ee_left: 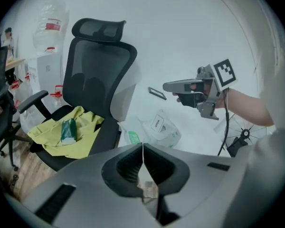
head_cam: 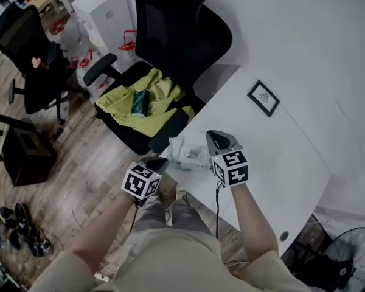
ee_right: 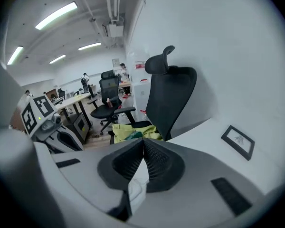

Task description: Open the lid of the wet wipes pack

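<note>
The wet wipes pack is a white soft pack that lies on the white table close to its left edge. In the left gripper view the wet wipes pack shows a white label flap on top and a green patch on its near end. My left gripper hangs beside the table edge, left of the pack, and my left gripper is shut and empty. My right gripper hovers just right of the pack and above it. My right gripper has its jaws together with nothing in them.
A black office chair stands by the table's far left edge with a yellow-green cloth and a green packet on its seat. A small framed picture lies on the table. A fan stands at lower right.
</note>
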A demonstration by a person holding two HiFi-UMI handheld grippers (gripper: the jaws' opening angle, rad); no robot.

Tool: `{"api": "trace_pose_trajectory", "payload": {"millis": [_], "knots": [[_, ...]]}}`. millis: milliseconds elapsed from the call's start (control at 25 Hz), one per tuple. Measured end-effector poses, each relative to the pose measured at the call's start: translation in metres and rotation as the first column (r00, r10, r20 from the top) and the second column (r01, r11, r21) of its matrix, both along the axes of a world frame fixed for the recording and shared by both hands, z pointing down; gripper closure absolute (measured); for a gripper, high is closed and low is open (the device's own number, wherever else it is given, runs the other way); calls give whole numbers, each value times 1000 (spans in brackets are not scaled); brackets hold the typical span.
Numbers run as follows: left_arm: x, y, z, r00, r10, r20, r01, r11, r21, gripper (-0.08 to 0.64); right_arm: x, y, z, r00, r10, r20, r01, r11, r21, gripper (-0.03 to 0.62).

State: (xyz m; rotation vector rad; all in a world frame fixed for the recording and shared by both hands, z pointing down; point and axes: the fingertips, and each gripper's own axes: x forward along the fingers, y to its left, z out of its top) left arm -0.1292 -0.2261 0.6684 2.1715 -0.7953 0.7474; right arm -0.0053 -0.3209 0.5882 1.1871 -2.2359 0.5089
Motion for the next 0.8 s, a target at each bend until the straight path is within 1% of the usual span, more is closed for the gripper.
{"api": "trace_pose_trajectory", "payload": {"millis": [80,160,240,320,440,520,560,640,720,800], "knots": [[-8,-9,-21,1000,-22,0,22,999,46,535,2,5,-26,999,18,31,-19,999,38,566],[-12,-19,-48,1000,-29,6,28,990,136,535,5,10,-51,999,29,36,-32,996,83,566],[-14,-26,-78,1000,-21,21,16,971,237,535,7,17,-74,998,38,43,-43,991,126,566],[-15,-31,-107,1000,-17,24,9,950,311,534,8,22,-99,996,49,71,-60,985,162,566],[-15,-37,-149,1000,-24,7,19,921,388,535,8,30,-137,990,56,129,-82,976,201,566],[-18,-39,-179,999,-39,-20,44,903,428,535,4,39,-164,979,50,196,-93,972,217,568],[-19,-40,-195,998,-45,-45,61,892,448,535,2,43,-179,973,42,225,-96,968,231,568],[-19,-40,-228,994,-46,-99,89,866,492,535,-3,52,-206,970,19,243,-89,957,277,568],[-18,-38,-259,992,-36,-125,98,835,541,535,-6,61,-230,975,-1,222,-75,940,332,568],[-17,-33,-285,992,-23,-128,95,803,589,535,-7,72,-252,984,-16,175,-54,919,390,568]]}}
